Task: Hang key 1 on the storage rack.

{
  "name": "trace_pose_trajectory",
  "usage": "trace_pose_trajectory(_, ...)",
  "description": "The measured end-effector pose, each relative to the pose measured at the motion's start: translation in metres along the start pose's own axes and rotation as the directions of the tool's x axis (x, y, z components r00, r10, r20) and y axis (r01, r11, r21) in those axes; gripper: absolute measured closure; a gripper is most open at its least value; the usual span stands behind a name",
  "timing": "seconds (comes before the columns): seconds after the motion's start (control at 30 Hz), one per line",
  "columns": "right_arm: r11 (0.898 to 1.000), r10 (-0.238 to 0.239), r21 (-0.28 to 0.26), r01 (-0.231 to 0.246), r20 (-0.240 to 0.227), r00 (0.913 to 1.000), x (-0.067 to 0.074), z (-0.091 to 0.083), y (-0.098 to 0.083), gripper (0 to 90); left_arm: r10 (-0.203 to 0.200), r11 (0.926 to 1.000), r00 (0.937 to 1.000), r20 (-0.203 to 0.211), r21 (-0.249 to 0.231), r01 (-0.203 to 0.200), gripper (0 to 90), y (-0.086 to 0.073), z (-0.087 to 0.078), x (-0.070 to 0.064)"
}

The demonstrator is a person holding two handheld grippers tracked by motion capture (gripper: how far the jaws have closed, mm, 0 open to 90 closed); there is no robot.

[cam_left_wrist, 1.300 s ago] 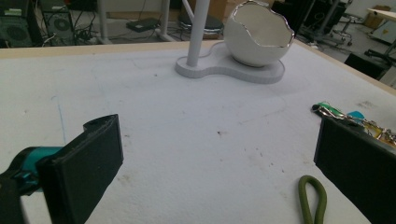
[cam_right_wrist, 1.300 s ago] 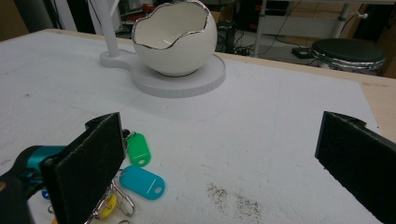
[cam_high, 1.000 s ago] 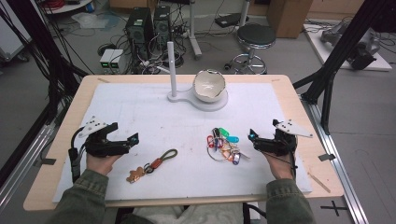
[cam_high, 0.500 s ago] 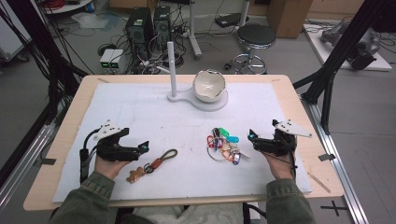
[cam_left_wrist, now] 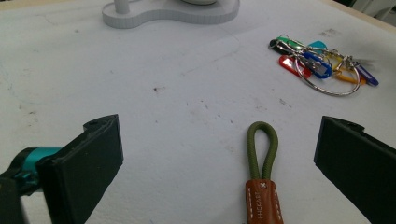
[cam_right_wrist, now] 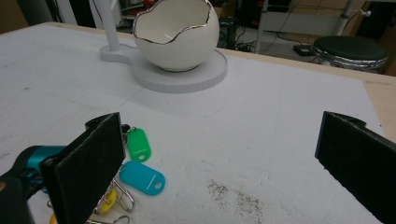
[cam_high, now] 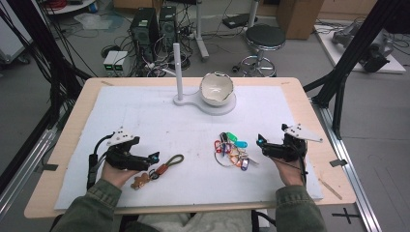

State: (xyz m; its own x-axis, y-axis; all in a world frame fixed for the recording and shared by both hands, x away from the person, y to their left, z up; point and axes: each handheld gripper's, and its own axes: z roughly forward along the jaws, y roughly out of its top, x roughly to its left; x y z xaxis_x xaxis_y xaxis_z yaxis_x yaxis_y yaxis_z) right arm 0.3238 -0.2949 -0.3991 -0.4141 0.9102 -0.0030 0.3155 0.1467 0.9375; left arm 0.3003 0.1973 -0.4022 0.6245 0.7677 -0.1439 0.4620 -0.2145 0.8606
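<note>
The left gripper (cam_high: 153,158) has slid in toward the table's middle over the last second and now sits right at the leather-and-cord keychain (cam_high: 162,169), while the right gripper (cam_high: 261,141) has not budged. That reads as the approach nearly finished and the pick-up about to start, though nothing is grasped yet. In the left gripper view the jaws stand wide apart, and the keychain's olive cord loop (cam_left_wrist: 263,149) lies between them, nearer the right-hand jaw, with its tan leather tab (cam_left_wrist: 264,201) running back toward the claw; the far end of the keychain in the high view looks tucked close under the hand. The left forearm comes in low from the table's near edge, claw pointing across and slightly away from the person, hand resting close to the white mat (cam_high: 145,116). The right gripper also gapes open, holding nothing, with the bunch of coloured key tags (cam_high: 233,149) just beside its left jaw and the egg-shaped bowl (cam_right_wrist: 175,33) well ahead of it.
</note>
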Motion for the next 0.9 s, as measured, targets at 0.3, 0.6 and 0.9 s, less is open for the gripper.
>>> trace_pose_trajectory(0.3,1.0,-0.003,0.001,0.003,0.002,1.0,0.0,0.001,0.0,0.6,0.015,0.9994,0.9999,0.008,0.032,-0.016,1.7,-0.001,0.004,-0.002)
trace_pose_trajectory(0.6,1.0,-0.008,0.005,0.008,0.004,1.0,0.001,0.0,0.0,0.7,0.03,0.995,0.9994,0.016,0.095,-0.031,1.7,-0.003,0.01,-0.003)
trace_pose_trajectory(0.9,1.0,-0.01,0.014,0.01,0.002,0.9999,0.001,0.001,-0.001,0.7,0.043,0.9863,0.9986,0.03,0.158,-0.047,1.8,-0.005,0.018,-0.005)
